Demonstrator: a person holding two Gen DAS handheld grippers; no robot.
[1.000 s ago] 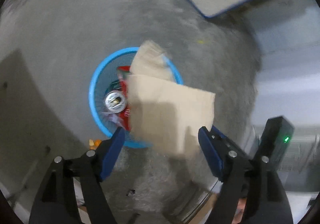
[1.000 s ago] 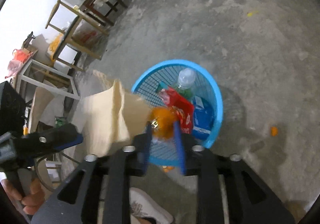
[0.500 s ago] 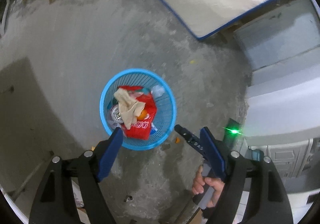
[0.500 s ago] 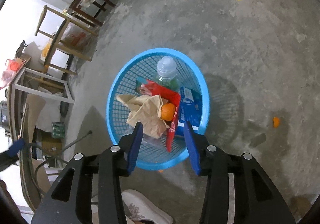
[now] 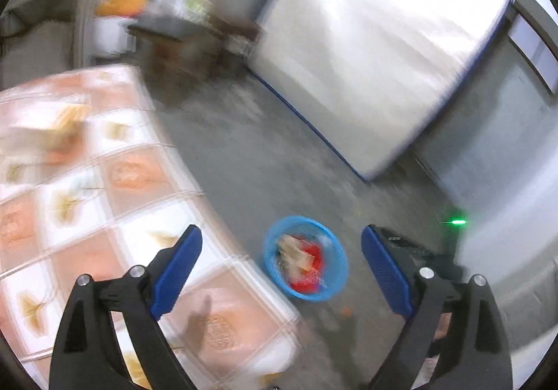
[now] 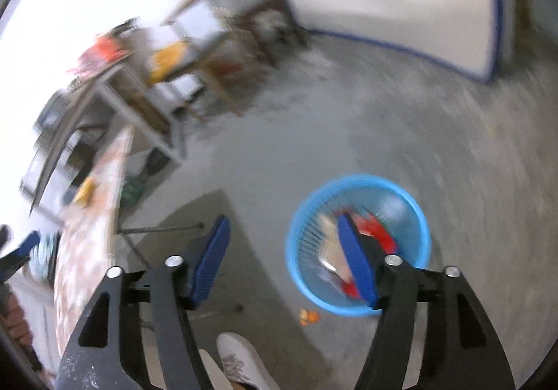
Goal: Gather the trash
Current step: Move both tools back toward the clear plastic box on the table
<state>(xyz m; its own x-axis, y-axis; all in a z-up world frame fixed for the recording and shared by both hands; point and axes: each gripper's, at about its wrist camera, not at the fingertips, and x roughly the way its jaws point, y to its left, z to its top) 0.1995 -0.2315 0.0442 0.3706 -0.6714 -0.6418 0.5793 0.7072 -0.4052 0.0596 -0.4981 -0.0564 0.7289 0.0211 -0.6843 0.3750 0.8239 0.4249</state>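
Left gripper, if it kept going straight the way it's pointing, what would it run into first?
Probably the blue basket on the floor, or the bare concrete just beside it. The left gripper is open with nothing between the jaws. The picture is blurred, so depth is uncertain.

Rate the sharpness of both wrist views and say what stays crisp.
Left wrist: heavy motion blur smears the tablecloth and basket; only the open left gripper is crisp. Right wrist: same smear on basket and floor, window side blown out white, open right gripper sharp; fisheye bends both.
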